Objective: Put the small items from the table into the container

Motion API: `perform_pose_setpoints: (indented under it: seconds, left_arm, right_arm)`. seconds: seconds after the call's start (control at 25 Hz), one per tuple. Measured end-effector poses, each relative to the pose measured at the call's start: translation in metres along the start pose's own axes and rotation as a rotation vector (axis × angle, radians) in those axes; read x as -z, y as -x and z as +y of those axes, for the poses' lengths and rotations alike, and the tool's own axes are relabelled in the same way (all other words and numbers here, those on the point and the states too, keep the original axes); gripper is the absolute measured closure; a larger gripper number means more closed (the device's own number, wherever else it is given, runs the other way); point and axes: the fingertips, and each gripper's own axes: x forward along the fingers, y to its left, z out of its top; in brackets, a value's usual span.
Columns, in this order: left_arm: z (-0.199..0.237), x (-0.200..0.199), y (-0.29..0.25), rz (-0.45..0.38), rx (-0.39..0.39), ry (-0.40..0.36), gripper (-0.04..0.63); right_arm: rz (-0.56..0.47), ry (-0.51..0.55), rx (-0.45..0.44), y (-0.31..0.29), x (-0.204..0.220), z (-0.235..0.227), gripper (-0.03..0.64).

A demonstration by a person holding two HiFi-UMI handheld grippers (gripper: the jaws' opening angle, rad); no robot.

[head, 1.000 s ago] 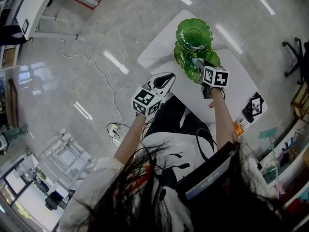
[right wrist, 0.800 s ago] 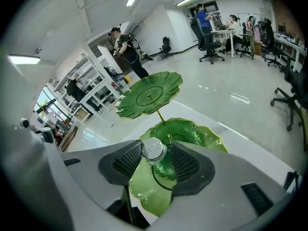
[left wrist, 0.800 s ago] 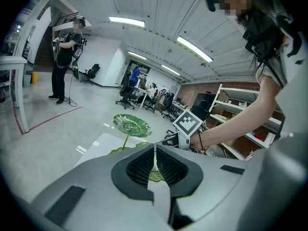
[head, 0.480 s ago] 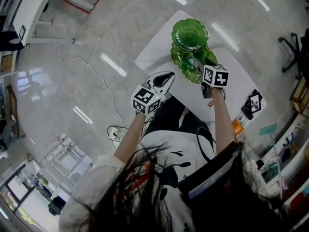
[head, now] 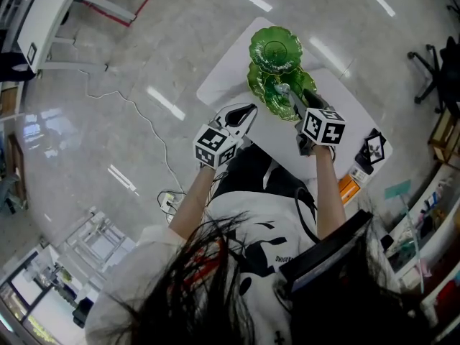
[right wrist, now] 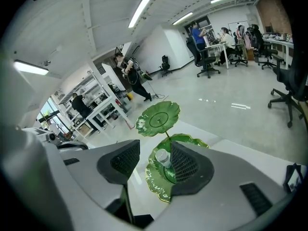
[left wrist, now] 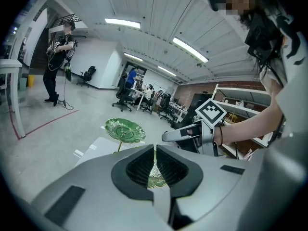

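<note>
The right tongs (right wrist: 154,160) are standing wide apart, clamping nothing, and are pointing down over the lower tier of the container (right wrist: 156,183). Seen along these tongs, a small bottle (right wrist: 163,158) is lying on its side in that lower tier, in the gap between the jaws and closer to the jaw on the view's right. It seems to be resting free of the pad, though the wide lens is making that hard to judge.

The bottle is showing a pale, rounded cap and a short, light-coloured body; any label is too small to read.

The container is a two-tier stand of glossy green glass. Each tier is shaped like a scalloped leaf, and a thin stem is carrying the smaller upper tier beyond and above the bottle. The stand is sitting on the white bench (head: 284,136), ahead of both tongs.

The left tongs (left wrist: 155,150) are pressed together with nothing between them. They are hanging over the near edge of the bench, well apart from the right tongs and short of the container.
</note>
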Motion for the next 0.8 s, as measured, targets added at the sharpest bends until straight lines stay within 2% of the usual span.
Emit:
perform_pose_setpoints:
  seconds: [0.28, 0.56, 0.8]
  left_arm:
    - [-0.026, -0.014, 0.001, -0.029, 0.015, -0.014, 0.586]
    - [-0.055, -0.024, 0.002, -0.051, 0.004, -0.013, 0.586]
    - [-0.085, -0.028, 0.001, -0.078, -0.003, -0.007, 0.586]
  right_arm:
    - [-0.067, 0.034, -0.022, 0.047, -0.003, 0.015, 0.416]
    - [-0.139, 0.024, 0.000, 0.094, 0.002, 0.015, 0.520]
    - [-0.171, 0.024, -0.023, 0.125, 0.008, 0.013, 0.555]
